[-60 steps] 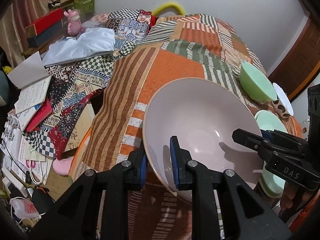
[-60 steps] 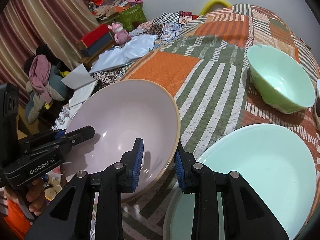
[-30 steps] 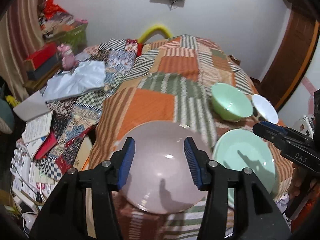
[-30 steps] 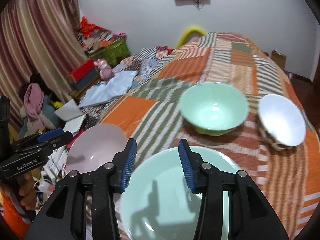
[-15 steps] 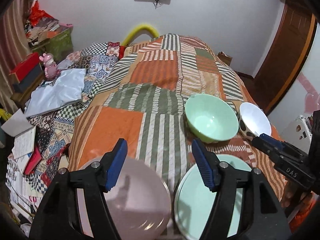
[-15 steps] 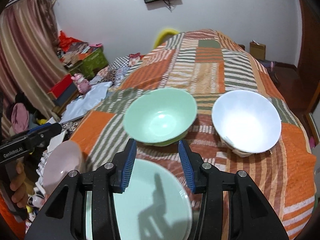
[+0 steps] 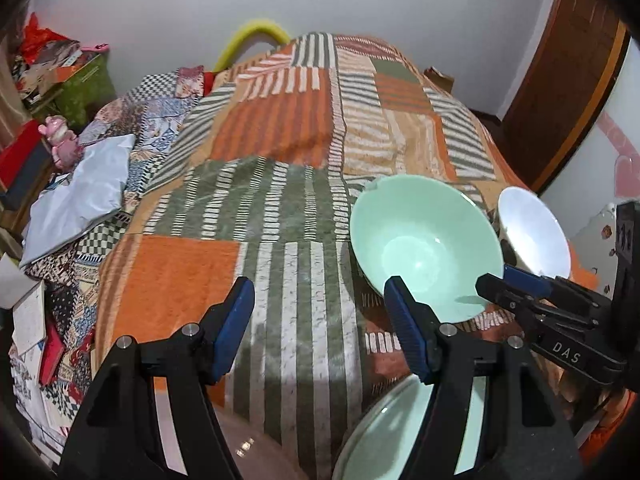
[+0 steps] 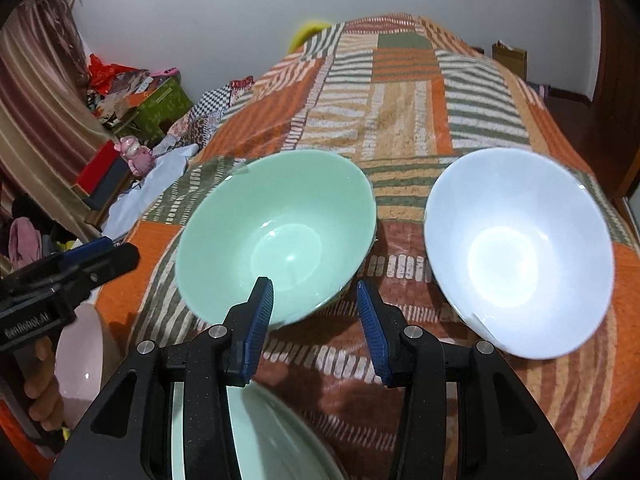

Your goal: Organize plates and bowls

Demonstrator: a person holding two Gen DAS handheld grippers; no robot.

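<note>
**Claws released over the bed, four dishes laid out below**

Bowls and plates sit on the patchwork quilt (image 7: 280, 152) that covers the bed. My left claw (image 7: 320, 320) hangs spread wide with nothing between its blue pads, above the striped green and orange patches near the bed's front edge. My right claw (image 8: 316, 316) is spread too and grips nothing; its left fingertip lies over the near rim of the green bowl (image 8: 276, 232), though I cannot tell whether it touches.

That green bowl stands upright on the quilt, hollow side up. Just to its right, a narrow strip of quilt between them, is the white bowl (image 8: 516, 252), also upright, with dark spots on its outer wall seen from my left camera. In that left view the green bowl (image 7: 424, 244) and white bowl (image 7: 532, 236) lie to the right of my left claw, and my right claw (image 7: 496, 280) reaches in over the green bowl's right rim.

Nearer to me, beneath my right claw, lies the green plate (image 8: 264, 436), flat at the front edge of the bed. Left of it rests the pink bowl (image 8: 80, 360), close to my left hand (image 8: 40, 404), which holds the left tool's handle.

Off the bed's left side are a pale cloth (image 7: 76, 196), a pink toy figure (image 7: 62, 140), and scattered papers.
</note>
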